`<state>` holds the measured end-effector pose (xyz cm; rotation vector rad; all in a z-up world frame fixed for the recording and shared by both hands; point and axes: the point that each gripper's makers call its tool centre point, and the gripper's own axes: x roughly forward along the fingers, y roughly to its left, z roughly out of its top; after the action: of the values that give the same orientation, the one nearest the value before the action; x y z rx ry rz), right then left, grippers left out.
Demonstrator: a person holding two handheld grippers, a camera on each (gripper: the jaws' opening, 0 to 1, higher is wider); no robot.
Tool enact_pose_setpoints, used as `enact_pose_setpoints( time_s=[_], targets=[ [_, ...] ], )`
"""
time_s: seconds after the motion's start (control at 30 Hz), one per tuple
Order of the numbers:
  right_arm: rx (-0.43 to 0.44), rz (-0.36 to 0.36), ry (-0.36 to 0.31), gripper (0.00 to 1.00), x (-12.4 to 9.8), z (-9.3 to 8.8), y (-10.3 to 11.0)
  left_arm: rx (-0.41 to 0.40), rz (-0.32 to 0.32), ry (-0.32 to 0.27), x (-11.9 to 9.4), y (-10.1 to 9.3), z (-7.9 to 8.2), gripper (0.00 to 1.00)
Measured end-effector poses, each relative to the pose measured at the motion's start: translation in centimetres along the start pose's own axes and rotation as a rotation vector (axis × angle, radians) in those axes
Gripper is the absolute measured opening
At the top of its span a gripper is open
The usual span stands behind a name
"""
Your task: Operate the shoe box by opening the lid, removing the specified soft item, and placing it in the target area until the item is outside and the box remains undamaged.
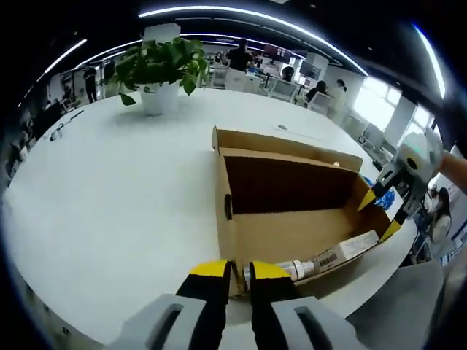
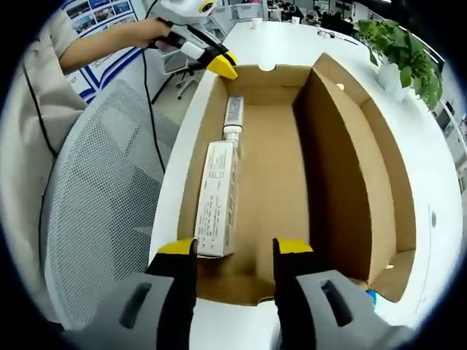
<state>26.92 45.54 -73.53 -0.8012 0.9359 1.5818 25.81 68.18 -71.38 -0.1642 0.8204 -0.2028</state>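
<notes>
The left gripper (image 1: 238, 271) has its yellow-tipped fingers (image 1: 210, 270) nearly closed on the near wall of the box (image 1: 292, 233), pinching the cardboard edge between them. The right gripper (image 2: 234, 250) stands with its fingers (image 2: 178, 249) well apart, one at each side of the box's short end wall, over the rim; they hold nothing. In the right gripper view the left gripper (image 2: 219, 62) appears at the far end of the box, clamped on that wall, with a hand (image 2: 149, 30) behind it. The box lies open on the white tabletop (image 1: 109, 189), its lid (image 2: 365, 168) standing up along one long side. Inside, against the opposite long wall, lies a white tube (image 2: 219, 198) with printed text and a barcode, its cap end (image 2: 233, 113) pointing toward the left gripper. A potted plant (image 1: 159, 73) stands well beyond the box, and a mesh chair (image 2: 102, 219) sits beside the tabletop.
</notes>
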Motion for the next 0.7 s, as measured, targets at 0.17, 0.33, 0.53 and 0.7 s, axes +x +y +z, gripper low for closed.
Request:
enact_pose_setpoints(
  time_s=[0.17,0.33,0.53,0.7],
  targets=[
    [-0.029,-0.007,-0.018,0.39,-0.2,0.3,-0.7,-0.036,-0.012,-0.009,0.0,-0.1,0.0,0.08],
    [-0.025,-0.045,-0.019,0.36,-0.6,0.4,-1.4,-0.04,-0.015,-0.01,0.0,-0.2,0.0,0.08],
    [-0.049,-0.031,-0.014,0.32,-0.3,0.6,-0.3,-0.031,-0.009,0.0,0.1,-0.2,0.0,0.08],
    [-0.056,-0.026,-0.032,0.29,0.4,1.3,0.3,-0.027,-0.006,0.004,0.1,-0.2,0.0,0.08]
  ],
)
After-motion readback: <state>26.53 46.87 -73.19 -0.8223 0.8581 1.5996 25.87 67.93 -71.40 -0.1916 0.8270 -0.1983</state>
